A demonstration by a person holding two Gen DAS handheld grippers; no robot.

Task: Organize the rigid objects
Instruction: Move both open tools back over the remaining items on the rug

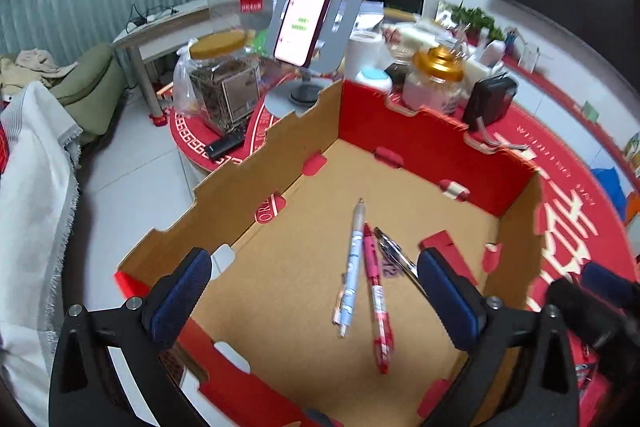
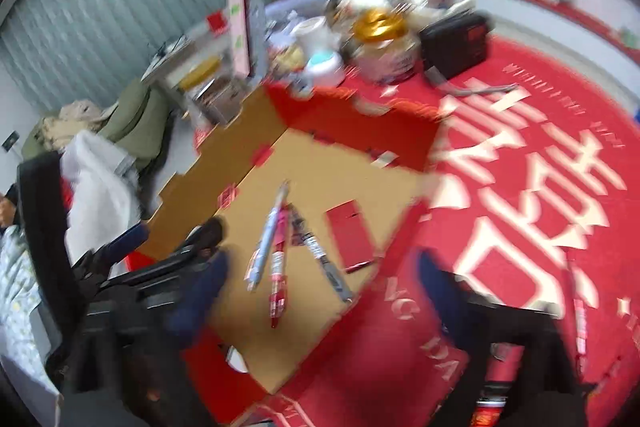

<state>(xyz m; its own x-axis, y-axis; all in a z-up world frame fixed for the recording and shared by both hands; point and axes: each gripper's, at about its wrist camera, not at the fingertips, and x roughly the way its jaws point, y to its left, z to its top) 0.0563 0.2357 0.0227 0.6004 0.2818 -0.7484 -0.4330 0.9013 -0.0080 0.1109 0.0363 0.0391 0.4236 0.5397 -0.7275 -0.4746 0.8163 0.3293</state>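
Even, diffuse indoor lighting; shadows are faint and soft. Both fisheye views bend straight lines strongly toward the edges and end in a dark circular vignette at the corners. Left wrist view: mostly sharp, the pens (image 1: 362, 267) in the cardboard box (image 1: 240, 187) crisp, with slight smear at the far edge of the tabletop (image 1: 560, 187); the lit phone screen (image 1: 306, 11) is overexposed to near white. Right wrist view: heavy motion blur throughout, smearing the white lettering on the red tabletop (image 2: 520, 187) and the far clutter.
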